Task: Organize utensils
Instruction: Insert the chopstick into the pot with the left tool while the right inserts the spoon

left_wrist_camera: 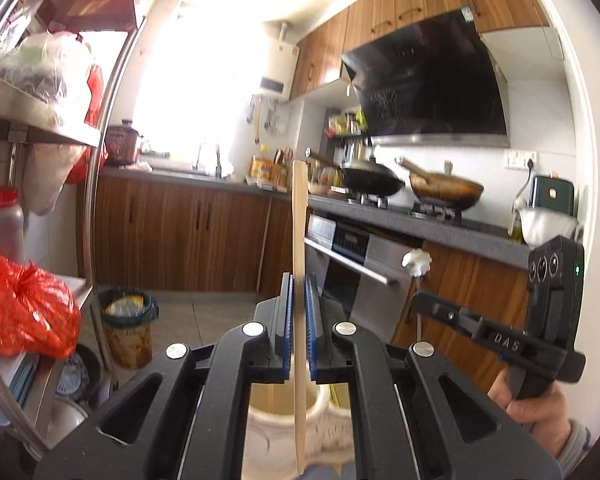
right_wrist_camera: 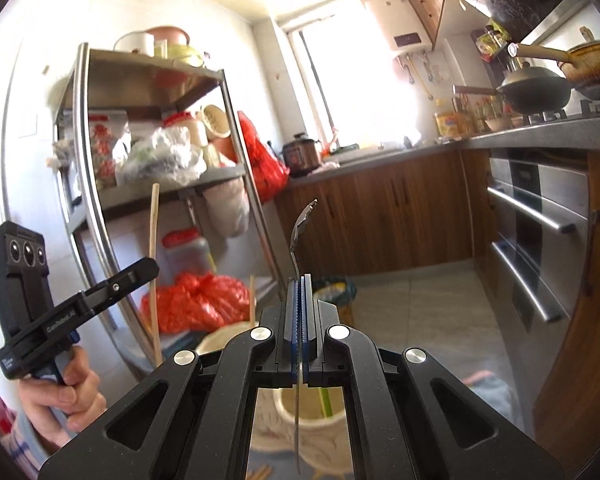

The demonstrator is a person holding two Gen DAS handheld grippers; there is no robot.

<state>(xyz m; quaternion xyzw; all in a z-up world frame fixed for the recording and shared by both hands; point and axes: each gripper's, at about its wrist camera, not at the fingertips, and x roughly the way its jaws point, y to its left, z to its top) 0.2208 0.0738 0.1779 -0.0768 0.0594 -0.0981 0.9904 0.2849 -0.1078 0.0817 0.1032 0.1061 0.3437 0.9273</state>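
My left gripper (left_wrist_camera: pixel 299 286) is shut on a long wooden stick utensil (left_wrist_camera: pixel 299 216), held upright; its lower end hangs over a white ceramic holder (left_wrist_camera: pixel 286 420) below the jaws. My right gripper (right_wrist_camera: pixel 302 286) is shut on a metal fork (right_wrist_camera: pixel 300 232), tines up, its handle reaching down over the white holder (right_wrist_camera: pixel 308 432). A green utensil (right_wrist_camera: pixel 326 402) and a wooden stick (right_wrist_camera: pixel 252 300) stand in the holder. The left gripper with its stick (right_wrist_camera: pixel 154 264) shows at the left of the right wrist view. The right gripper (left_wrist_camera: pixel 420 300) shows at the right of the left wrist view.
A steel shelf rack (right_wrist_camera: pixel 236 152) with bags and jars stands to the left. A counter (left_wrist_camera: pixel 440 224) with two woks (left_wrist_camera: pixel 374 182), an oven (left_wrist_camera: pixel 360 272) and wooden cabinets runs along the right. A bin (left_wrist_camera: pixel 128 320) stands on the tiled floor.
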